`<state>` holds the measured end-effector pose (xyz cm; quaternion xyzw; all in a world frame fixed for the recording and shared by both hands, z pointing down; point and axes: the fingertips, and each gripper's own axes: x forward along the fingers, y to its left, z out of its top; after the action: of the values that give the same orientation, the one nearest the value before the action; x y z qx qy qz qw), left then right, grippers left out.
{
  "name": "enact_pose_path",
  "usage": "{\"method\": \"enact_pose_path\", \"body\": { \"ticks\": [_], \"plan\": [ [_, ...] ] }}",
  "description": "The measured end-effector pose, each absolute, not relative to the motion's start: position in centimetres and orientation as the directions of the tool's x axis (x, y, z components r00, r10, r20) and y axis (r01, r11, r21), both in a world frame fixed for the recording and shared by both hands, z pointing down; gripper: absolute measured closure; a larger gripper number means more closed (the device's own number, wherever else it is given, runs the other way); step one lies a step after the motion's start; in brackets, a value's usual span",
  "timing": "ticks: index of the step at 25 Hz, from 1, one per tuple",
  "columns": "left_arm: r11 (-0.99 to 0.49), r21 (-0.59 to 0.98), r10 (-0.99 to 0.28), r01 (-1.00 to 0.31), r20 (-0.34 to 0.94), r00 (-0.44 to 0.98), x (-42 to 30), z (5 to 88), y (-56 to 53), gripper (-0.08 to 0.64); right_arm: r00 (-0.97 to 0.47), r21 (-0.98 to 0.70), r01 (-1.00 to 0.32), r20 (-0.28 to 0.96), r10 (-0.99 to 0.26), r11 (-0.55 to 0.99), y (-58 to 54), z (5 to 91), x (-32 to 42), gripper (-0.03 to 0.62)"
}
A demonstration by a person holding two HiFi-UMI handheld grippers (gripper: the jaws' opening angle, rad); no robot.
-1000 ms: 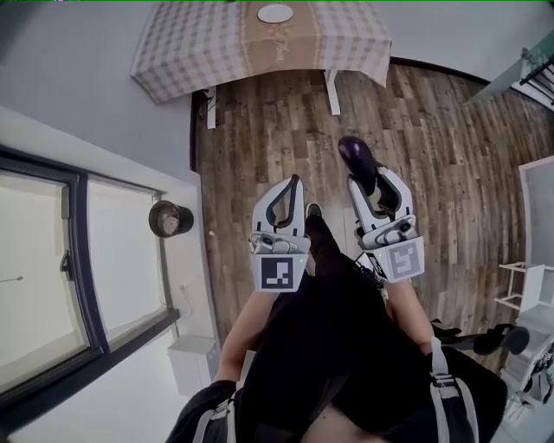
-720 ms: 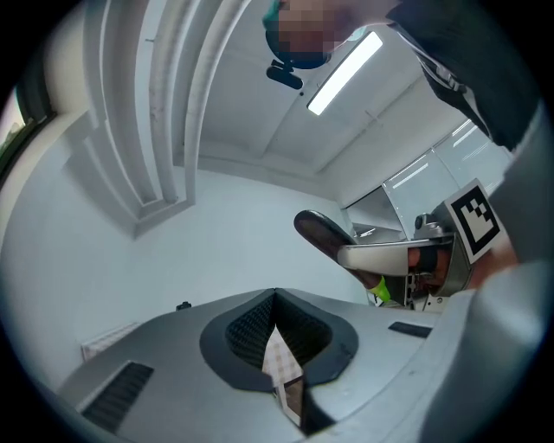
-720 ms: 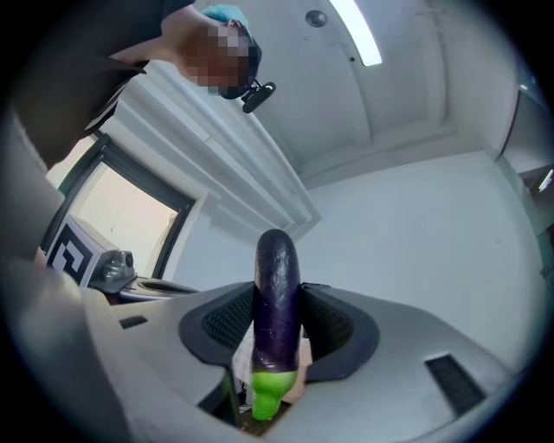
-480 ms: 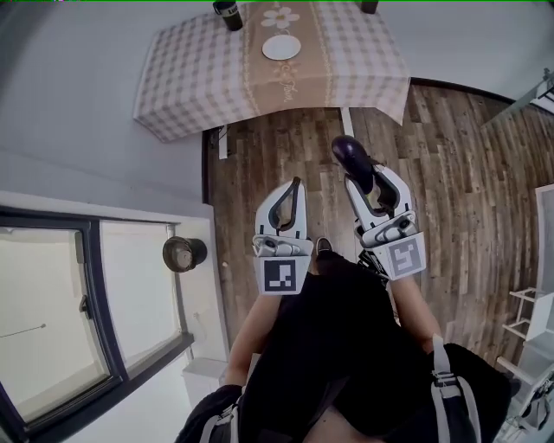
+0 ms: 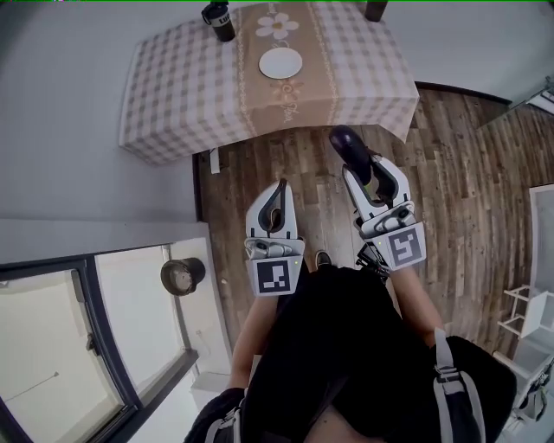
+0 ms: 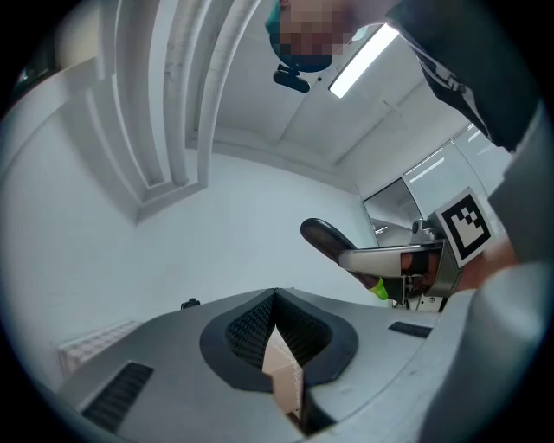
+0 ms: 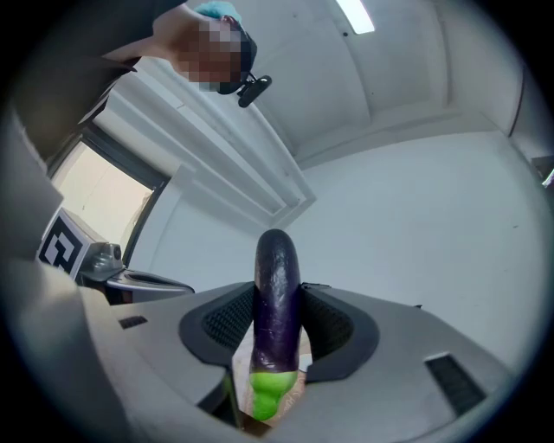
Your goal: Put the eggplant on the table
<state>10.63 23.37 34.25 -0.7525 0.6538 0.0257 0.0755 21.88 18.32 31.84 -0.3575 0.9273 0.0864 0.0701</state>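
Note:
A dark purple eggplant (image 7: 277, 294) with a green stem end is clamped between the jaws of my right gripper (image 7: 279, 324), its rounded tip sticking out past them. In the head view the eggplant (image 5: 346, 144) pokes forward from the right gripper (image 5: 363, 169) just short of the table's near edge. The table (image 5: 190, 86) wears a checked cloth with a tan runner. My left gripper (image 5: 274, 201) is beside the right one over the wooden floor, shut with nothing in it. In the left gripper view, the left gripper (image 6: 275, 333) faces a white wall and the eggplant (image 6: 325, 240) appears at right.
A white plate (image 5: 280, 62) lies on the runner and a dark cup (image 5: 218, 21) stands at the table's far left. A round dark pot (image 5: 180, 276) sits on the sill at left by a window. White shelving (image 5: 532, 311) is at right.
Both grippers and the eggplant have come closer to the table, which now fills more of the top of the head view. The right gripper's hold is unchanged.

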Motion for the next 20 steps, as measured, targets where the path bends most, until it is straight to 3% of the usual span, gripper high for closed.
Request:
{"method": "enact_pose_path", "body": {
  "ticks": [12,20],
  "plan": [
    [-0.225,-0.038,-0.957,-0.974,-0.177,0.228,-1.4,32.9,9.8,0.557,-0.64,0.154,-0.768,-0.182,-0.746,0.621,5.3,28.7,12.2,0.417],
    [-0.263,-0.031,-0.951,-0.964,-0.163,0.264,-4.4,33.4,3.2,0.557,-0.612,0.17,-0.791,-0.191,-0.767,0.588,-1.2,28.5,8.8,0.417]
  ]
}}
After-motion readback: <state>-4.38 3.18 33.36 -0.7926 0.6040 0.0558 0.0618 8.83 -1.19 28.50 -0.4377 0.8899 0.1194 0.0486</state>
